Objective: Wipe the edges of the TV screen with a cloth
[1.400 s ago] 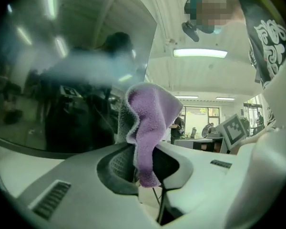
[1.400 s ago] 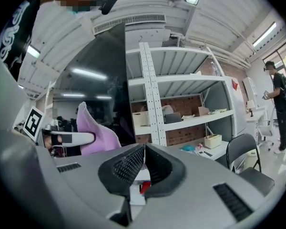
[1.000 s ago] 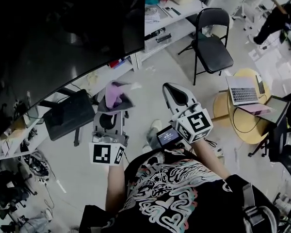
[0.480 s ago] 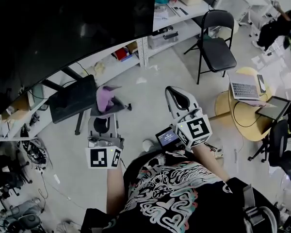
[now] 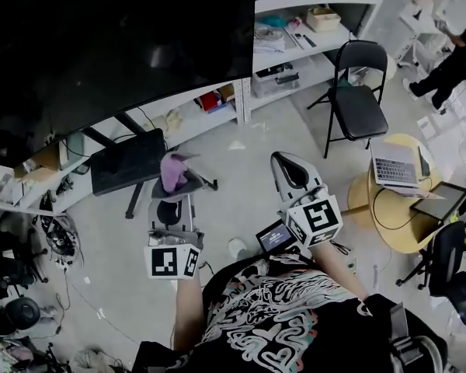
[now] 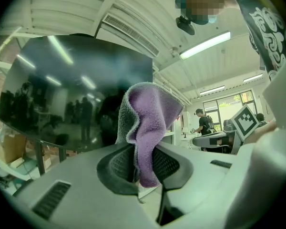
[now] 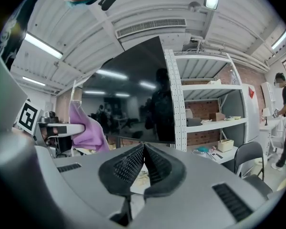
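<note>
The left tool point(image 6: 142, 163) is clamped on a purple cloth point(image 6: 150, 123). It pinches a gathered fold low down, and the rest stands up in a loose bunch above the jaws. The cloth hangs in the air below the TV screen point(image 5: 101, 45), near its bottom edge but apart from it. The right tool point(image 7: 143, 151) has its jaws pressed together with nothing between them, below the screen's right corner.

The cloth looks fleecy, light and limp, so it will probably fold and trail rather than push. The deep pinch on the fold suits it, leaving the free bunch to meet the frame. The glossy screen is likely fragile, so light pressure is wise, with the hard jaw tips kept off it.
</note>
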The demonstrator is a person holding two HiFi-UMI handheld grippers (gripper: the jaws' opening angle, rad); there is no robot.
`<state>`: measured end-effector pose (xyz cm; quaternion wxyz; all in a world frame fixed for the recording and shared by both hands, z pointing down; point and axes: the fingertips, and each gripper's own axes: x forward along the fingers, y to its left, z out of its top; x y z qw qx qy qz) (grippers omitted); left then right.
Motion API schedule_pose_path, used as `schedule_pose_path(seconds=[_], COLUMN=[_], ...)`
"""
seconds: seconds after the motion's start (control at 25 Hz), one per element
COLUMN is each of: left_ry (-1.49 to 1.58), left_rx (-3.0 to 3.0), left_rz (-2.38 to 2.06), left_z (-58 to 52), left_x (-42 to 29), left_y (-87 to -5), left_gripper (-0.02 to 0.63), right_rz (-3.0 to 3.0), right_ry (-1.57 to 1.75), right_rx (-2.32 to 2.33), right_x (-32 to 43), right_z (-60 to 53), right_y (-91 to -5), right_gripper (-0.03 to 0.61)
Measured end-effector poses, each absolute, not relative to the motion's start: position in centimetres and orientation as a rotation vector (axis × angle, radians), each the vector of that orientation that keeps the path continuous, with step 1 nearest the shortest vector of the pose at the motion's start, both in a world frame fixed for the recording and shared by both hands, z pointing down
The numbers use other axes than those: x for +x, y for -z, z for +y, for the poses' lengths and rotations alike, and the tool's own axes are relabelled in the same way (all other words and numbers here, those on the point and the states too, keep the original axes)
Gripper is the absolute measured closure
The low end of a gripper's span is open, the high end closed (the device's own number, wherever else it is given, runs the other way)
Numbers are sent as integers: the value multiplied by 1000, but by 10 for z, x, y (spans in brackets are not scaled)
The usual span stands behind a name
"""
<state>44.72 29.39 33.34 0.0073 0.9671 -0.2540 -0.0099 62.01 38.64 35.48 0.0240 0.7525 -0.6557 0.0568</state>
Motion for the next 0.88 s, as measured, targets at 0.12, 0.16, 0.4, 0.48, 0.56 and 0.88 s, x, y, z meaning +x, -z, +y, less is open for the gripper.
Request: schedule_pose_path(seconds=[0.12,0.16,0.4,0.48,0.56,0.88], left_ry=[27,24,32,27,25,15], left_rx=[3024,3025,3010,2996,2990,2982], left_rz=[-811,-818,-868,-884,-892,-900], left_z=[301,303,306,306,307,310], left_x=[450,452,450,446,443,443], left_y=[-334,-334,-334,-337,-338,-342], left_gripper=[545,545,545,545,545,545], right_rz=[-2053,-2063,-2094,-2092,-2090,-2099], right_ry=[-174,-175,-165,-167,-173,-184], right_rx=[2292,2285,2204,2196,2202,2190], right_x=[620,620,617,618,620,619], right_z=[390,390,388,387,387,387], right_y=[-355,-356,-363,-364,-365,-370], right_gripper=[549,549,549,549,549,549])
